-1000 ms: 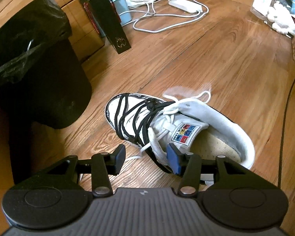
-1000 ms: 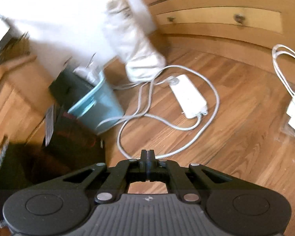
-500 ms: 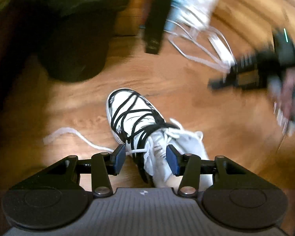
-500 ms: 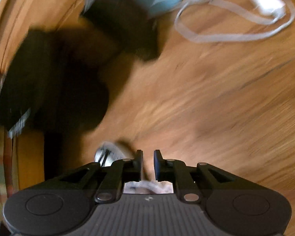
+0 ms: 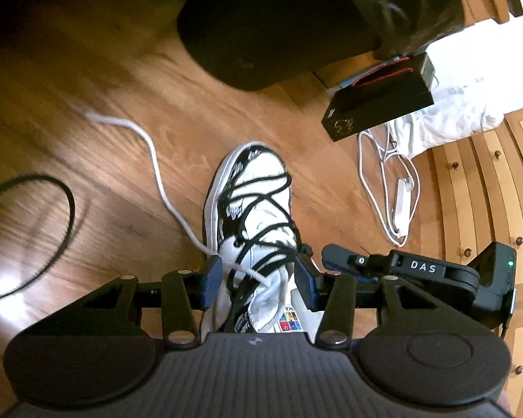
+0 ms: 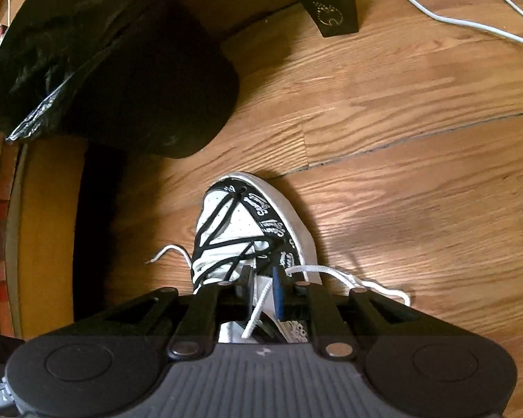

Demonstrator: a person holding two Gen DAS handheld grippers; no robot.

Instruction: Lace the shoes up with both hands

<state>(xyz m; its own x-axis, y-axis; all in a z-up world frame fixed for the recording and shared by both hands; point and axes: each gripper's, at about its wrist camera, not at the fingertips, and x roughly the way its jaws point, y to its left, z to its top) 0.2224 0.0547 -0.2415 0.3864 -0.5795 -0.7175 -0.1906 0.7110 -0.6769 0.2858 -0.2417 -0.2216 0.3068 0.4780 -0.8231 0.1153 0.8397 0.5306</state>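
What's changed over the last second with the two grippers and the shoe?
The right gripper, shut and facing the white cable a second ago, has swung down over the shoe; its jaws are opening with a white lace between them, not pinched. The left gripper rolled and closed in, open astride the shoe's tongue. The shoe stays on the wooden floor beside the black bin.

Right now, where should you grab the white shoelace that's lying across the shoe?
Probably the slack stretch of white lace over the shoe tongue, from above. It stands free there between the opening right gripper's fingers, untouched, while the black laces lie flat on the shoe.
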